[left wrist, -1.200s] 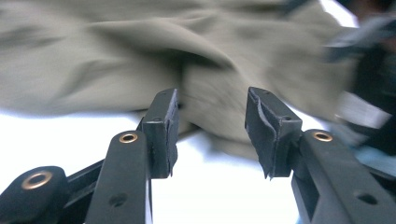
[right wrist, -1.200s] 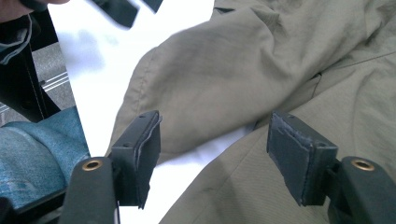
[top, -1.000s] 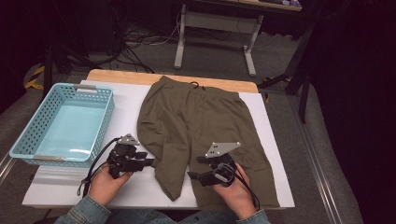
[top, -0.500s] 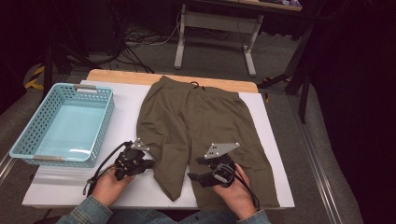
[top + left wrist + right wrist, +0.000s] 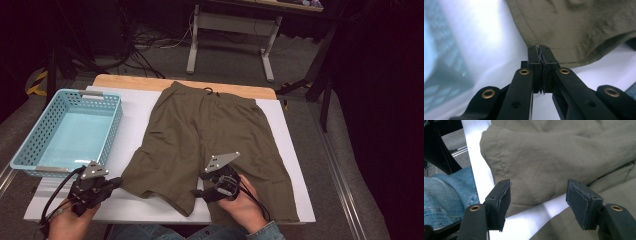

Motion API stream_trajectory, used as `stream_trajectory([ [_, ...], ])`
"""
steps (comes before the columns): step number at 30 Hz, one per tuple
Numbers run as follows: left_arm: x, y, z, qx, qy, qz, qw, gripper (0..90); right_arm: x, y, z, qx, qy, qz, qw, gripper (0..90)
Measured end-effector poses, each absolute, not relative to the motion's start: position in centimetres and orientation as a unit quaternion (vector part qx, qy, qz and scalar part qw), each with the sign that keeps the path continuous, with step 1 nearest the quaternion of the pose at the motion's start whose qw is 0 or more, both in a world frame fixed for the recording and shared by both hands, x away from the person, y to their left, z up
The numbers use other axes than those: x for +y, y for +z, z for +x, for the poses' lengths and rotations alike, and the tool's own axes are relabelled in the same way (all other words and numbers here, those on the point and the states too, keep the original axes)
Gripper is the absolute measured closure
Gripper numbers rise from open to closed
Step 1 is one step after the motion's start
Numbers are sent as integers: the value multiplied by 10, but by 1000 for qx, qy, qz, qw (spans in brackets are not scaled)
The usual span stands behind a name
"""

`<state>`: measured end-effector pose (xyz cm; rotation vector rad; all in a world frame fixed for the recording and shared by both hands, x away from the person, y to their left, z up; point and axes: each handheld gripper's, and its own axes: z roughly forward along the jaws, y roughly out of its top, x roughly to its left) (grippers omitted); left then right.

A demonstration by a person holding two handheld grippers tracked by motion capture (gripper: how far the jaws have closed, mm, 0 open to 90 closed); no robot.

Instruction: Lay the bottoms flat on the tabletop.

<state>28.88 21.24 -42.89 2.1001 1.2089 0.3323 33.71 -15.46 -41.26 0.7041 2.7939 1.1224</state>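
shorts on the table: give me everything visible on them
The shorts are olive-green woven cloth, lying flat and slightly creased on the white table cover, waistband with a dark drawstring at the far edge, both legs pointing toward the person. Hems are stitched; the inner leg edges overlap near the front. The left gripper, jaws shut, sits at the hem corner of one leg; whether it pinches cloth is unclear. The right gripper is open, hovering at the other leg's hem. The blue basket stands apart beside them.
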Motion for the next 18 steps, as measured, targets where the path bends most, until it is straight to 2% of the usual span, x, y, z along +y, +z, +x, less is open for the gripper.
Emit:
stream_trajectory([
  [9, 224, -437, 287, 507, 152, 797, 292, 884, -151, -421, 339, 911, 346, 225, 10, 381],
  [18, 228, -436, 287, 505, 139, 792, 312, 882, -139, -433, 341, 916, 332, 225, 1, 392],
])
